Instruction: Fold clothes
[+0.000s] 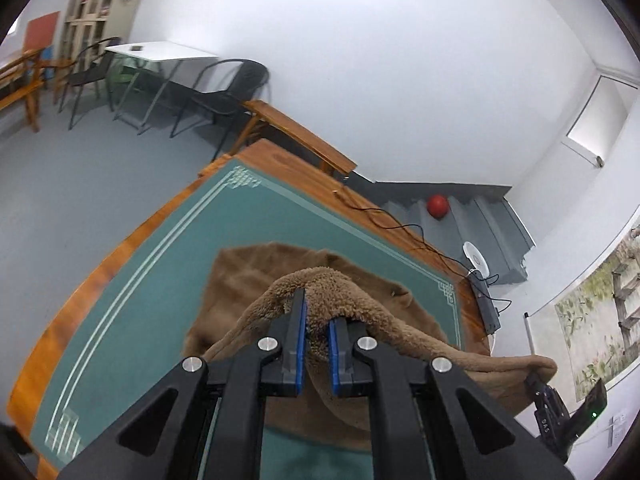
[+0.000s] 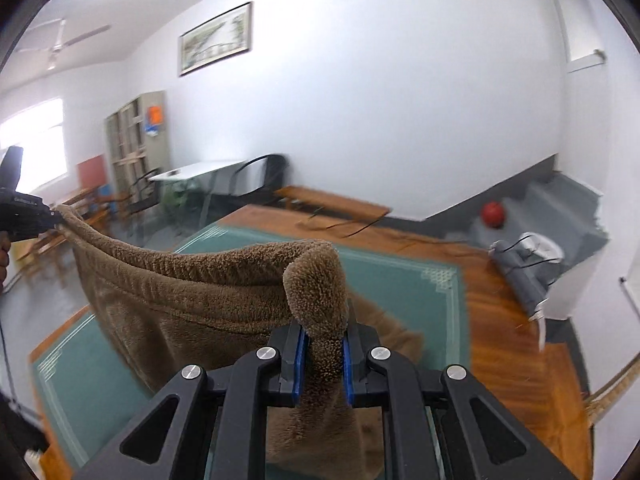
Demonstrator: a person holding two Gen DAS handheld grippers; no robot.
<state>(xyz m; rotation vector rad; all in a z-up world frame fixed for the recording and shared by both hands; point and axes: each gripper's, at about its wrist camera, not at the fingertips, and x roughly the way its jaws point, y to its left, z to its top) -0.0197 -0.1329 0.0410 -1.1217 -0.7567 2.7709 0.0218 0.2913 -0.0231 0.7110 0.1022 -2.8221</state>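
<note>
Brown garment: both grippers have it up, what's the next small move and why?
Probably carry both grippers forward together and lower. Left gripper and right gripper each pinch the garment edge, held stretched between them, while its lower part lies on the green mat.

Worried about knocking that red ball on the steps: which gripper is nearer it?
Right. The right gripper holds the cloth on the side toward the ball; the left gripper is farther across the table.
</note>
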